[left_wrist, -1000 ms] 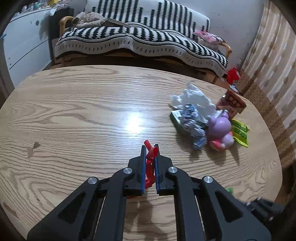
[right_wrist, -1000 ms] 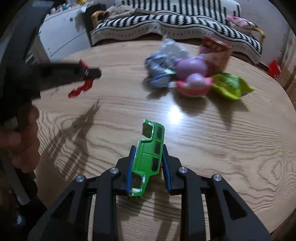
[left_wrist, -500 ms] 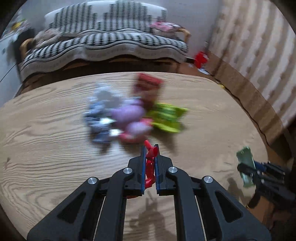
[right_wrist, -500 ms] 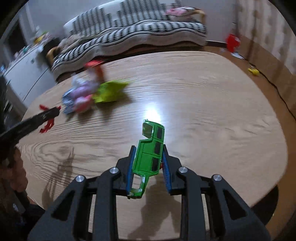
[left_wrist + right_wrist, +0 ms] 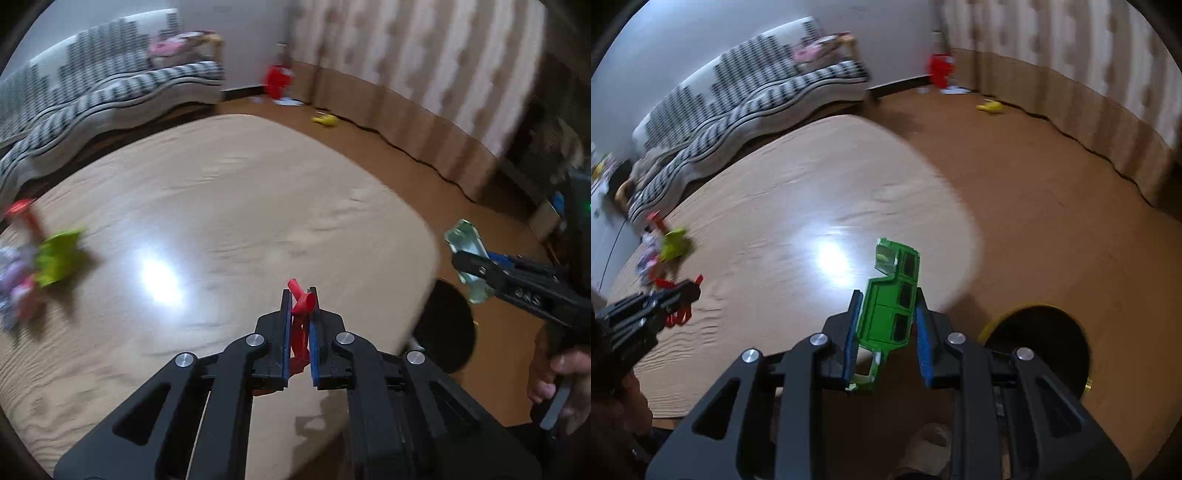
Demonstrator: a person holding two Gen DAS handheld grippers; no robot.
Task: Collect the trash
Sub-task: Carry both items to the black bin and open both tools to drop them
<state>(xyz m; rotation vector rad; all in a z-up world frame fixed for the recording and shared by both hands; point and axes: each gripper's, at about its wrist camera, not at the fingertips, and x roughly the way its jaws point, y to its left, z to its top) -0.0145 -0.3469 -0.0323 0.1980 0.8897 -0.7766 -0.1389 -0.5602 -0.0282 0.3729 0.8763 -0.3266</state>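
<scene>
Both my hand-held grippers carry trash at the near edge of the bench.

My left hand-held gripper (image 5: 298, 295) is clamped on a thin, twisted red plastic scrap (image 5: 301, 302); my right hand-held gripper (image 5: 886, 299) is clamped on a flat green plastic toy-car shell (image 5: 890, 299) with dark window openings. Only the right view shows the yellow rim of the round black bin (image 5: 1039, 345) on the floor just past the pale, glossy wood-grain bench (image 5: 240, 206); in the left view the bin shows only as a dark round shape. Far across the bench lies a blurred heap of wrappers (image 5: 33, 266), green one nearest. Beyond: a black-and-white striped sofa (image 5: 757, 92) and curtains (image 5: 424, 66).
</scene>
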